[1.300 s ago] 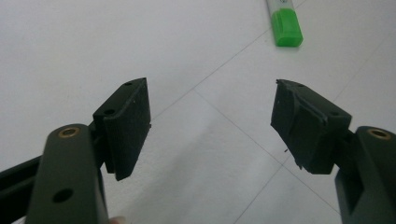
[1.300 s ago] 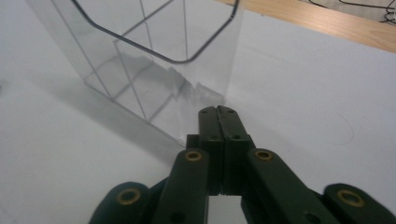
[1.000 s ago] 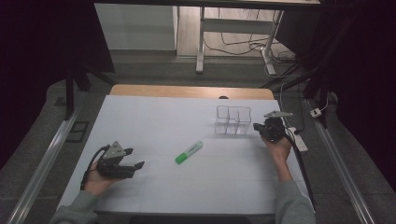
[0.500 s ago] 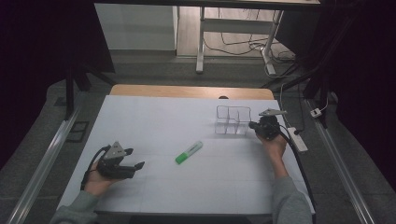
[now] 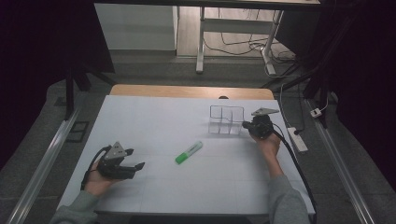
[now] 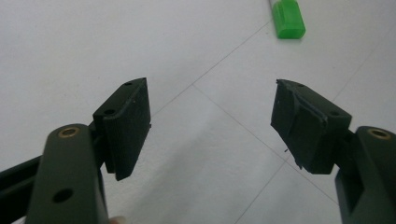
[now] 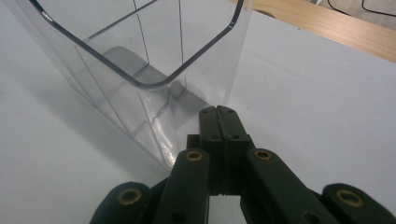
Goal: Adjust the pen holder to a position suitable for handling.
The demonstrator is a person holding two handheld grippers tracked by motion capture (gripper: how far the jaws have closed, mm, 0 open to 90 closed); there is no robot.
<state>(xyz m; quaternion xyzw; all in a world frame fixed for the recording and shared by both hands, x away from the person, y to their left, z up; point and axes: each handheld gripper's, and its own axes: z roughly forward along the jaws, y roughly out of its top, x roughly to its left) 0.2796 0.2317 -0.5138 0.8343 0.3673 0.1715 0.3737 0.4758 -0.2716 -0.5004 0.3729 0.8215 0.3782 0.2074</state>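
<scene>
Two grippers on a white table (image 5: 154, 116), marker between them

Left gripper (image 5: 133, 165) jaws spread wide, empty, low left; green marker (image 5: 188, 152) lies mid-table; clear divided container (image 5: 226, 119) stands right; right gripper (image 5: 246, 125) jaws pressed together, just beside its corner.

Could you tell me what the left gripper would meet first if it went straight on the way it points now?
Probably the green marker: it lies ahead of the open left gripper, slightly off to one side, so it might just pass it.

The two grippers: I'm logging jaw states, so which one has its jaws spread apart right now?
The left gripper, held near the table's front left, with a wide gap between its jaws and nothing in it. The right gripper, beside the clear organizer, has its jaws pressed together.
</scene>
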